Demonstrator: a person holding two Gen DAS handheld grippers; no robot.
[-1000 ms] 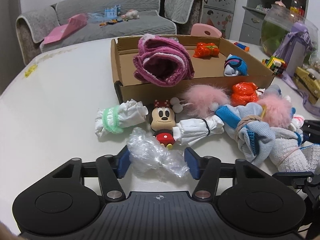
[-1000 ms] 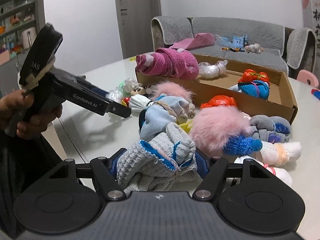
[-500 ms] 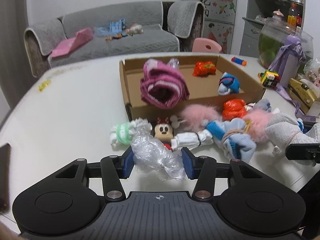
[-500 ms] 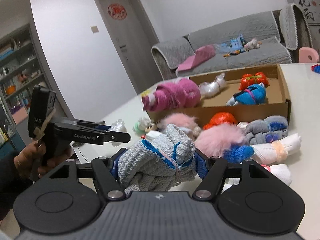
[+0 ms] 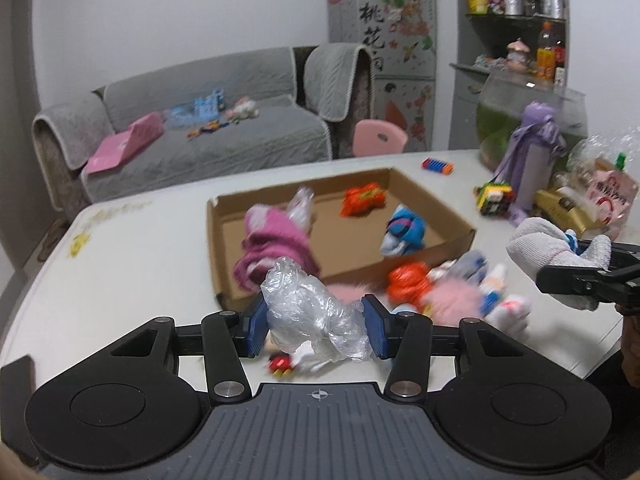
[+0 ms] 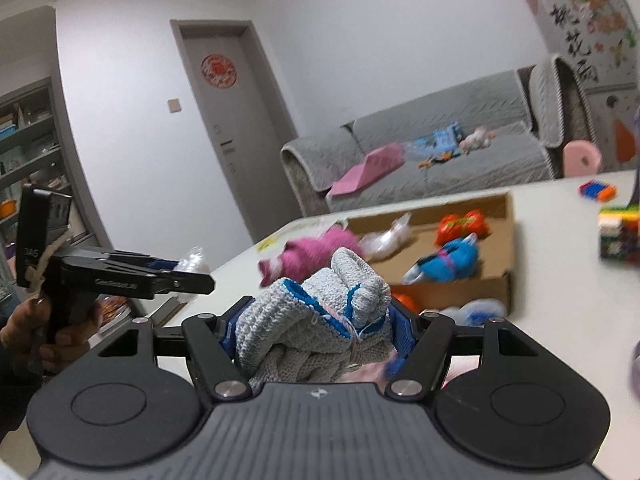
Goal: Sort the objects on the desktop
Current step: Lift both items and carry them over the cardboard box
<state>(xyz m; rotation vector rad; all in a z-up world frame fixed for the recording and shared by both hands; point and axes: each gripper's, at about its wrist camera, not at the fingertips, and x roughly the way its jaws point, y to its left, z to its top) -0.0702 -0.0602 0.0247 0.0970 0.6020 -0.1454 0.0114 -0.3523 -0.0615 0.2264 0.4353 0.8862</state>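
Observation:
My left gripper (image 5: 316, 326) is shut on a crumpled clear plastic bag (image 5: 312, 312) and holds it above the white table, in front of the cardboard box (image 5: 428, 196). My right gripper (image 6: 316, 334) is shut on a grey knitted bundle with blue trim (image 6: 320, 320), also lifted; it shows at the right of the left wrist view (image 5: 552, 256). The box holds a magenta knit bundle (image 5: 276, 240), an orange item (image 5: 362, 200) and a blue bundle (image 5: 404, 232). A pile of pink fluffy, orange and white bundles (image 5: 452, 292) lies in front of the box.
A fish bowl (image 5: 528, 120), a purple bottle (image 5: 532, 160), a colourful block toy (image 5: 494, 196) and snack packets (image 5: 600, 200) stand at the table's far right. A grey sofa (image 5: 208, 132) and a pink chair (image 5: 380, 138) are behind the table.
Both grippers have risen from the table with their loads. The left has lifted the plastic bag off the Minnie toy area; the right has carried the grey bundle up and toward the box.

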